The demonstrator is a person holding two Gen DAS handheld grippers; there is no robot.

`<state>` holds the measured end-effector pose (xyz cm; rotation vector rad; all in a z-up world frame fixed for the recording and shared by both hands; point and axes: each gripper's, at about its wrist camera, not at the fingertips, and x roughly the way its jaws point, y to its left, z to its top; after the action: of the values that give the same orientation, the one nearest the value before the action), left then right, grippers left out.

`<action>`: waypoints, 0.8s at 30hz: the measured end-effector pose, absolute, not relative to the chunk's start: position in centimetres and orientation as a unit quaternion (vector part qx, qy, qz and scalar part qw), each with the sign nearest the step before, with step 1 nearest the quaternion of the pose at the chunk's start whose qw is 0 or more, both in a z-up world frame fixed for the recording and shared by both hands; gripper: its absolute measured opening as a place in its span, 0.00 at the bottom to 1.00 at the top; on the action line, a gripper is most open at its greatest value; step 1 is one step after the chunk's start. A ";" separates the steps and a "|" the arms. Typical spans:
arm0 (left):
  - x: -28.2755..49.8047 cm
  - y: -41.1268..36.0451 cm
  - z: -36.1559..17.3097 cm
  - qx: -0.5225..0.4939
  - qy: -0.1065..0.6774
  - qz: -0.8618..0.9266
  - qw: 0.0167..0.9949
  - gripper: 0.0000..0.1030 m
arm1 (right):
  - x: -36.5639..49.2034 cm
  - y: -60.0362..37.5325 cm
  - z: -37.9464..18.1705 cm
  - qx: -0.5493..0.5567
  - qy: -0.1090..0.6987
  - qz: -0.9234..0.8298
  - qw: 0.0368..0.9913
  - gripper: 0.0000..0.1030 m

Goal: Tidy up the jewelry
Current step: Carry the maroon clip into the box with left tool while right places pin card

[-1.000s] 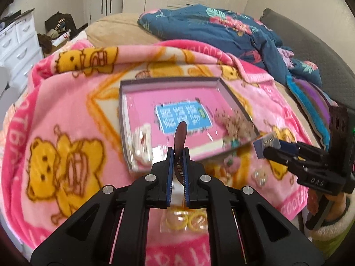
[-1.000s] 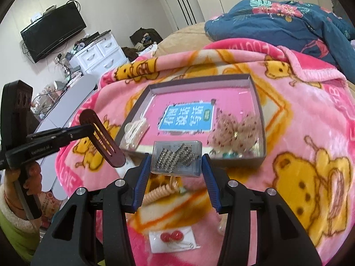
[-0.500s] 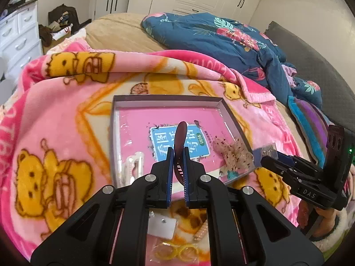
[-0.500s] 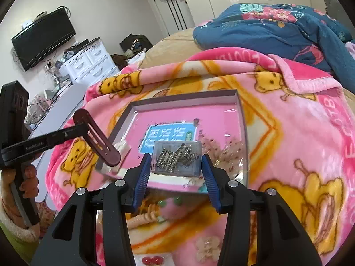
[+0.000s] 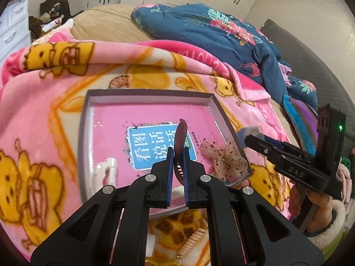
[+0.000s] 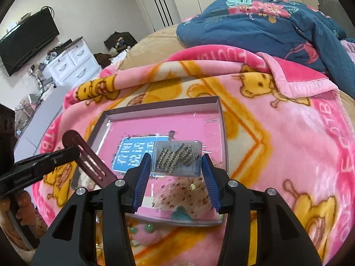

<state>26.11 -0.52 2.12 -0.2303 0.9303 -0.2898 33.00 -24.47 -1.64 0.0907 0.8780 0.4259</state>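
Carried in over the shallow box (image 5: pixel 213 102) since a second ago, left hand-held gripper (image 5: pixel 177 168) clamped on maroon hair clip (image 5: pixel 180 137), right hand-held gripper (image 6: pixel 176 173) on clear earring case (image 6: pixel 177 158), ready for setting down

the right gripper (image 6: pixel 176 173) hides part of the tray's (image 6: pixel 223 119) blue label; small pieces below stay blurred.
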 end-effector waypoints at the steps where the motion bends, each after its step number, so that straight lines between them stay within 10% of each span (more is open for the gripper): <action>1: 26.2 -0.6 1.7 -0.111 0.450 -0.140 0.875 0.02 | 33.3 -24.3 -1.8 0.042 0.425 0.203 0.881 0.44; 17: 27.1 0.1 -1.8 -0.110 0.482 -0.126 0.860 0.03 | 36.1 -22.2 -4.8 0.032 0.459 0.189 0.868 0.45; 24: 26.7 1.0 -1.6 -0.107 0.478 -0.110 0.865 0.09 | 34.7 -23.4 -4.5 0.045 0.451 0.180 0.873 0.60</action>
<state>26.68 1.00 -1.59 -0.2245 1.0016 -0.2311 34.72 -23.36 -4.52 0.0932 0.9429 0.3769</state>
